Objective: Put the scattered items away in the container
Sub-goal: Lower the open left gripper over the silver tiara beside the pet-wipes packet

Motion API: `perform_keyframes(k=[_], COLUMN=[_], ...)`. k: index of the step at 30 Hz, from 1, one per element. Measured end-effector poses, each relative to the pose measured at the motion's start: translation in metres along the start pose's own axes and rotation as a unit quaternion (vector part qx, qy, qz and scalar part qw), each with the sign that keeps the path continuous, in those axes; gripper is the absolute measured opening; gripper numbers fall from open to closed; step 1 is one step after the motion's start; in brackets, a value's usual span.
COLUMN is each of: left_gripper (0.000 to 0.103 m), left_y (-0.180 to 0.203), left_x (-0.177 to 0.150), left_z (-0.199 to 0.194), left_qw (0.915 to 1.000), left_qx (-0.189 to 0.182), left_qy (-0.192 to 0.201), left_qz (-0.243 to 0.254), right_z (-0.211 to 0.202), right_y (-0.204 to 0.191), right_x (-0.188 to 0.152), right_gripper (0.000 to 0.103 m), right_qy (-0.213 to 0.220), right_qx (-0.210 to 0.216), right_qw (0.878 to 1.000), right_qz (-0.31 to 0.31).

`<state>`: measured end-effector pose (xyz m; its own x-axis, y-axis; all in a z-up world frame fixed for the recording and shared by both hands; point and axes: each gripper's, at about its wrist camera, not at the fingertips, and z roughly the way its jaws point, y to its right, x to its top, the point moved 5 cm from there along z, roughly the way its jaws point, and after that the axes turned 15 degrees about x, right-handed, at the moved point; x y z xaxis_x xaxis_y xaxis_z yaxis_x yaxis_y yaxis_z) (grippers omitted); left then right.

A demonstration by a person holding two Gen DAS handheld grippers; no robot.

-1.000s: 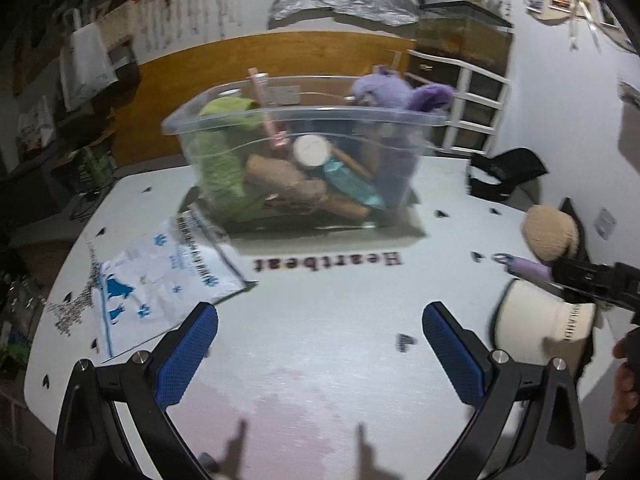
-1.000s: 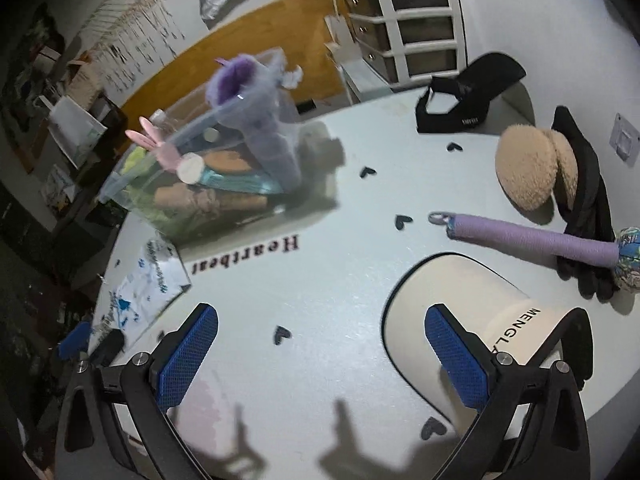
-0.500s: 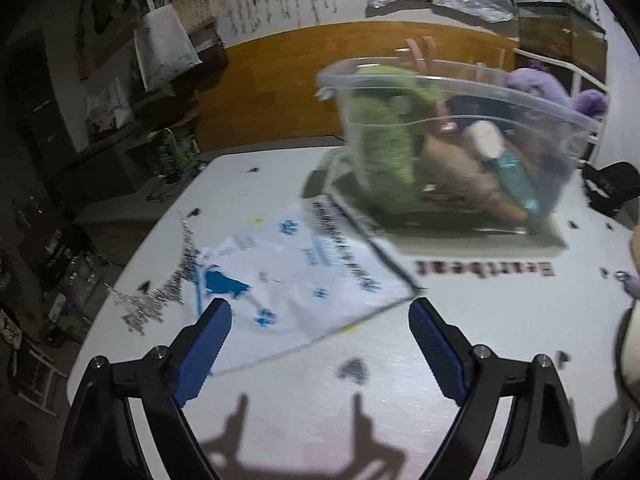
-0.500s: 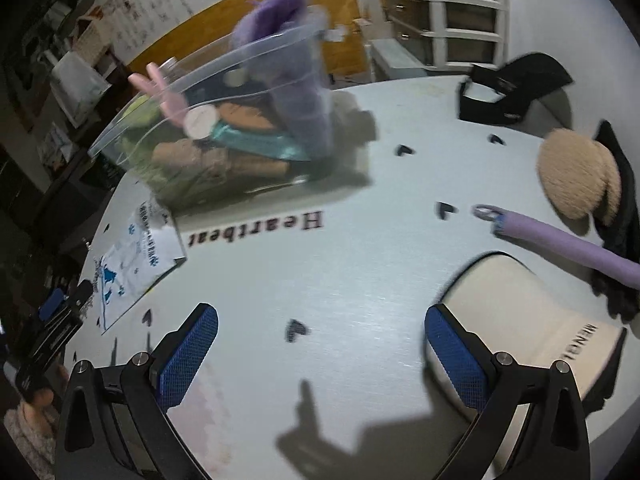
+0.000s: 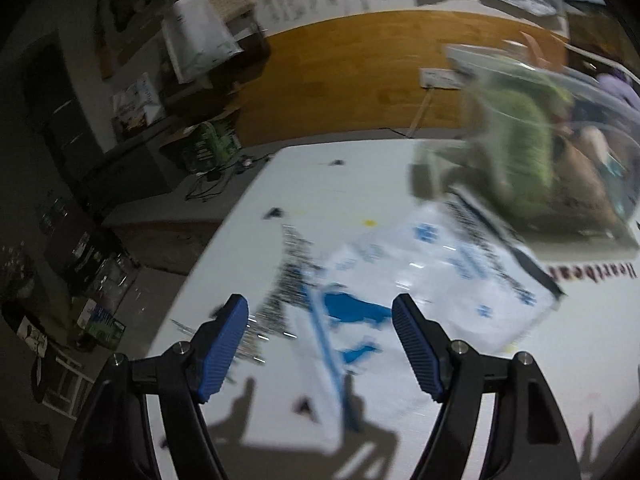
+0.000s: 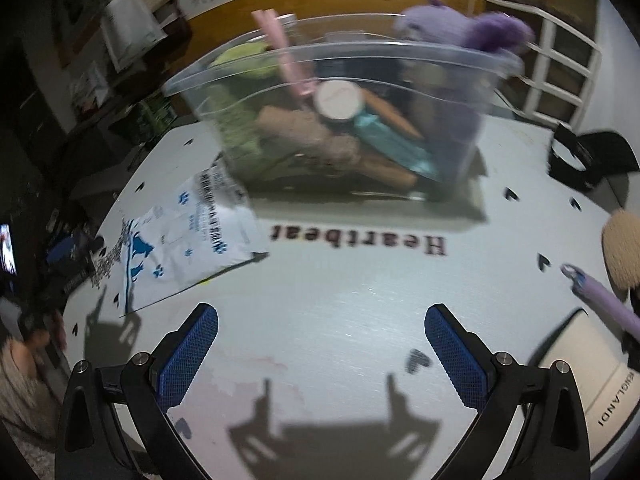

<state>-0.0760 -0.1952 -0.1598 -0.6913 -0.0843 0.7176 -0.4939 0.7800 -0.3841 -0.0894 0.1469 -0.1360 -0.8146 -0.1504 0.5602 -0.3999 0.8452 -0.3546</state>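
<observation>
A clear plastic bin stands at the back of the white table, holding a purple plush, green plush and other items; it shows blurred in the left wrist view. A white packet with blue paw prints lies flat in front of my left gripper, which is open and empty, with a silvery chain beside the packet. The packet also shows in the right wrist view. My right gripper is open and empty over bare table.
At the right lie a cream cap, a purple stick, a tan plush ball and a black cap. The table's left edge drops to a cluttered floor. "Heartbeat" lettering marks the table.
My left gripper has swung left, from facing the bin to facing the paw-print packet and chain, and its jaws have narrowed a little. My right gripper has turned left from the cream cap toward the bin.
</observation>
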Motion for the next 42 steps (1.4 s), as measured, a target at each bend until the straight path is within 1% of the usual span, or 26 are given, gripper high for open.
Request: perform_keyframes(k=[1, 2, 3, 4, 5, 7, 9, 10, 13, 16, 20, 24, 31, 37, 42], left_gripper=[0.074, 0.069, 0.060, 0.056, 0.049, 0.048, 0.048, 0.048, 0.048, 0.048, 0.047, 0.047, 0.046, 0.045, 0.045], left_y=[-0.010, -0.020, -0.026, -0.032, -0.037, -0.045, -0.048, -0.047, -0.034, -0.022, -0.022, -0.030, -0.043, -0.035, -0.014], left_x=[0.004, 0.009, 0.011, 0.013, 0.013, 0.010, 0.002, 0.000, -0.012, -0.034, -0.047, -0.064, -0.097, -0.134, -0.158], left_z=[0.011, 0.021, 0.035, 0.049, 0.062, 0.089, 0.115, 0.120, 0.139, 0.150, 0.136, 0.121, 0.087, 0.038, -0.005], left_qw=[0.9999, 0.9998, 0.9993, 0.9986, 0.9978, 0.9955, 0.9927, 0.9920, 0.9885, 0.9824, 0.9807, 0.9816, 0.9826, 0.9794, 0.9770], left_qx=[0.010, 0.020, 0.033, 0.046, 0.054, 0.069, 0.075, 0.077, 0.077, 0.054, 0.053, 0.041, 0.020, 0.009, -0.011], left_qy=[-0.002, -0.005, -0.016, -0.026, -0.038, -0.064, -0.092, -0.097, -0.100, -0.111, -0.071, -0.071, -0.076, -0.079, -0.081], left_qz=[-0.002, -0.004, 0.002, 0.008, 0.008, 0.009, 0.017, 0.024, 0.083, 0.140, 0.174, 0.173, 0.169, 0.186, 0.197], right_z=[0.003, 0.007, 0.009, 0.012, 0.014, 0.016, 0.016, 0.016, 0.017, 0.019, 0.021, 0.021, 0.012, 0.003, -0.009], right_y=[-0.006, -0.012, -0.016, -0.020, -0.023, -0.029, -0.031, -0.031, -0.031, -0.030, -0.028, -0.027, -0.022, -0.010, 0.013], right_x=[0.001, 0.001, 0.002, 0.002, 0.002, 0.001, 0.000, 0.000, -0.003, -0.007, -0.013, -0.018, -0.023, -0.033, -0.046], right_gripper=[0.103, 0.103, 0.103, 0.103, 0.103, 0.103, 0.103, 0.103, 0.103, 0.103, 0.103, 0.103, 0.103, 0.103, 0.103], right_qy=[-0.002, -0.005, -0.006, -0.007, -0.008, -0.007, -0.005, -0.005, -0.003, -0.004, -0.008, -0.012, -0.005, -0.014, -0.024], right_qx=[-0.001, -0.002, -0.004, -0.005, -0.008, -0.013, -0.020, -0.023, -0.030, -0.035, -0.035, -0.033, -0.029, -0.016, -0.005], right_qw=[1.000, 1.000, 1.000, 1.000, 1.000, 1.000, 1.000, 1.000, 1.000, 0.999, 0.999, 0.998, 0.999, 0.999, 0.997], right_qz=[-0.006, -0.012, -0.014, -0.017, -0.019, -0.018, -0.013, -0.010, 0.006, 0.021, 0.034, 0.046, 0.045, 0.045, 0.067])
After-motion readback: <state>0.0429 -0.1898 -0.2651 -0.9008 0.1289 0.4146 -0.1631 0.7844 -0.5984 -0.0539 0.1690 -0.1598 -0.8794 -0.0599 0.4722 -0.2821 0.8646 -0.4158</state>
